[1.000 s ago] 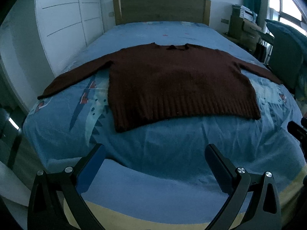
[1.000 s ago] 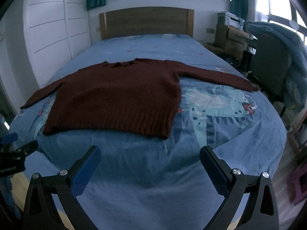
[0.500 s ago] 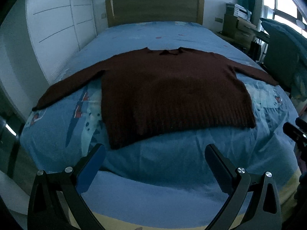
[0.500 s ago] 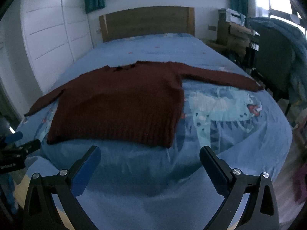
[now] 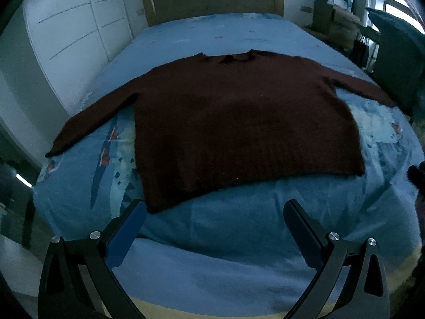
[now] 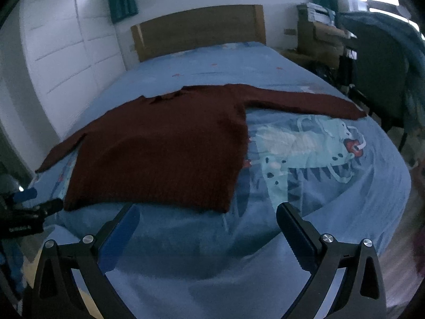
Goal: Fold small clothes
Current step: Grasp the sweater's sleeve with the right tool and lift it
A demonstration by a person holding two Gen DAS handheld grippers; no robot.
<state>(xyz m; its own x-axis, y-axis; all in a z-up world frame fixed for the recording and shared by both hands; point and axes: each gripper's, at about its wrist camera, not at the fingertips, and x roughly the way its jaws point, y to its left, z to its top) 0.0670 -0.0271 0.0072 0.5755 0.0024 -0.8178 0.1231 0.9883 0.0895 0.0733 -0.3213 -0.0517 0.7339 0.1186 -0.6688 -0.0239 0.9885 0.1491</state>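
Bedroom, blue dinosaur bedsheet (image 6: pixel 305 159): dark red sweater (image 5: pixel 239 127) lies flat, sleeves out, zero folds yet. Your left gripper (image 5: pixel 215 212) and right gripper (image 6: pixel 207 215) gape wide, empty, near hem. Everything's left.

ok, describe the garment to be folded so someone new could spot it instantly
Start at the bed with the wooden headboard and blue dinosaur-print sheet. Spread flat across its middle, sleeves out, lies a dark reddish-brown knitted sweater. It is the only garment on the sheet, and far darker than the sheet.
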